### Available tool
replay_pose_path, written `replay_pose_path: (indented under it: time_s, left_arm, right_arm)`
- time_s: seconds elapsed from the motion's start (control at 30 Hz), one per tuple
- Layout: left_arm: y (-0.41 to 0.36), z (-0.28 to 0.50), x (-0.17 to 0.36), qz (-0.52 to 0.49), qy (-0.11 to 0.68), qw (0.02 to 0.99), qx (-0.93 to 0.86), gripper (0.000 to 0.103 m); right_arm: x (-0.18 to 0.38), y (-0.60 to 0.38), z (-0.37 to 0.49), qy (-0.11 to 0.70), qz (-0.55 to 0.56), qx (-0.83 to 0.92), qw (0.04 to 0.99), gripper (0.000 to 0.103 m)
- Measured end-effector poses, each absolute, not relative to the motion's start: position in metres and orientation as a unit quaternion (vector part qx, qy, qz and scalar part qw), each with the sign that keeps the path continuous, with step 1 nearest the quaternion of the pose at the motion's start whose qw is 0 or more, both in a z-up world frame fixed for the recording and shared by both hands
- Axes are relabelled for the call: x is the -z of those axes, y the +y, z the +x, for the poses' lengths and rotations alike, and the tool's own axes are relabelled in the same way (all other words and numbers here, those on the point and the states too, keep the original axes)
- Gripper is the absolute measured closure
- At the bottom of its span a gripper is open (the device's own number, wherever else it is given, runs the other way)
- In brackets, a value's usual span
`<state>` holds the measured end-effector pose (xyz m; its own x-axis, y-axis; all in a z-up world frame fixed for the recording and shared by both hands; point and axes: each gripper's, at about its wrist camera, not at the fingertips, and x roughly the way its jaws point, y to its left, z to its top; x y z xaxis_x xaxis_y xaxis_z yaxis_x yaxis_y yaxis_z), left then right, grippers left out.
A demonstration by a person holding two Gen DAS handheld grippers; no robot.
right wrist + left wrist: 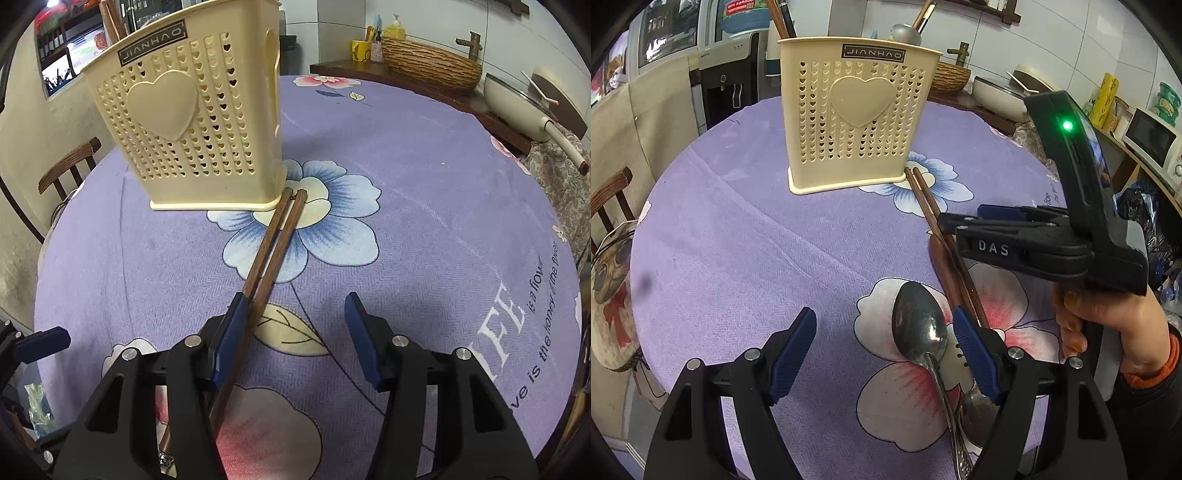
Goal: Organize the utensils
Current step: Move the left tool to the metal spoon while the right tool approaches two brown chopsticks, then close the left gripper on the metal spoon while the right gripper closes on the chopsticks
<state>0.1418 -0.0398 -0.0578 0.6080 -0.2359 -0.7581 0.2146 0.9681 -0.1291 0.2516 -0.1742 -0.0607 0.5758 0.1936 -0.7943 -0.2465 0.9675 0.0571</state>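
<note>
Chopsticks [275, 236] point at the holder [192, 122]; both grippers gape, right [293, 314] perhaps touching.

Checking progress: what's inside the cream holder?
Above the cream holder rim: brown chopstick ends, a metal spoon bowl, another handle. Lower parts hidden by its walls.

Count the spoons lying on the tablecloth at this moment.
2. One spoon lies bowl-up on the pink flower between the left gripper fingers; a second spoon shows partly behind the right-hand finger. Others may be hidden; the holder also contains utensils.
</note>
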Motion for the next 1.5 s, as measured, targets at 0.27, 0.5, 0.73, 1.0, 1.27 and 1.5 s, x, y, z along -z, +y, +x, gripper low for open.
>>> replay_pose_path:
  time_s: [0.27,0.5,0.73,1.0,1.27,1.5]
  left_arm:
    - [-0.048,0.141,0.058,-0.005,0.431,0.893,0.128,0.029]
    - [-0.057,0.142,0.063,0.000,0.439,0.890,0.126,0.033]
    - [-0.059,0.145,0.070,-0.003,0.452,0.884,0.117,0.039]
    - [-0.063,0.146,0.072,0.000,0.456,0.884,0.103,0.044]
    - [-0.071,0.148,0.074,0.011,0.455,0.886,0.087,0.047]
    - [-0.075,0.149,0.073,0.014,0.458,0.885,0.082,0.050]
  right_arm:
    - [0.063,-0.167,0.272,0.443,-0.044,-0.107,0.889,0.055]
    - [0.063,-0.163,0.272,0.436,-0.048,-0.111,0.892,0.064]
    - [0.063,-0.160,0.260,0.434,-0.047,-0.114,0.893,0.066]
    - [0.065,-0.167,0.254,0.429,-0.045,-0.121,0.894,0.066]
    - [0.066,-0.168,0.253,0.427,-0.046,-0.121,0.895,0.066]
    - [0.066,-0.167,0.252,0.427,-0.048,-0.121,0.895,0.066]
